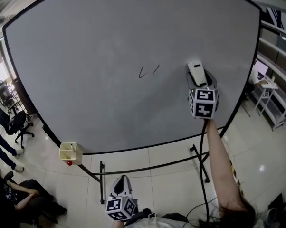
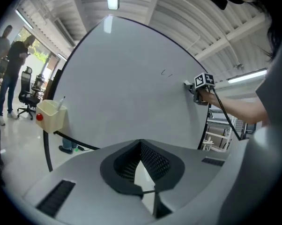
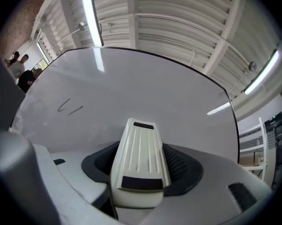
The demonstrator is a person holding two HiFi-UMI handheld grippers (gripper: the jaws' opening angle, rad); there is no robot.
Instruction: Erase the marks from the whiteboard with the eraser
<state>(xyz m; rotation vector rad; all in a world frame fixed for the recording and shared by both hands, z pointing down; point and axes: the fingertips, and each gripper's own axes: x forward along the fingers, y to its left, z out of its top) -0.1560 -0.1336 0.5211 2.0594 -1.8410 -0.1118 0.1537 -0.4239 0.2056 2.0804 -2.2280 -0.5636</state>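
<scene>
We see the right gripper (image 1: 200,81) up at the whiteboard (image 1: 109,42), its two jaws pinching a white eraser (image 1: 197,72) by the sides. In the right gripper view the eraser sits lengthwise between the black pads (image 3: 181,165), its ribbed back facing us and its far end pointing at the board. It lies toward the board's right edge, about level with the marks (image 1: 148,71). Those are two short dark strokes near the middle of the board, and the eraser is clear of them, off to their right. Whether its tip presses on the surface, we cannot tell.

Down low, the left gripper (image 1: 123,180) hangs below the board's bottom edge, well apart from it. Its jaws are pressed together at the tips with nothing between them.

At the board's lower left corner a cream box (image 1: 69,152) hangs with a pen in it and a red knob (image 1: 69,163) on its underside. An office chair (image 1: 17,122) stands beyond the left edge
</scene>
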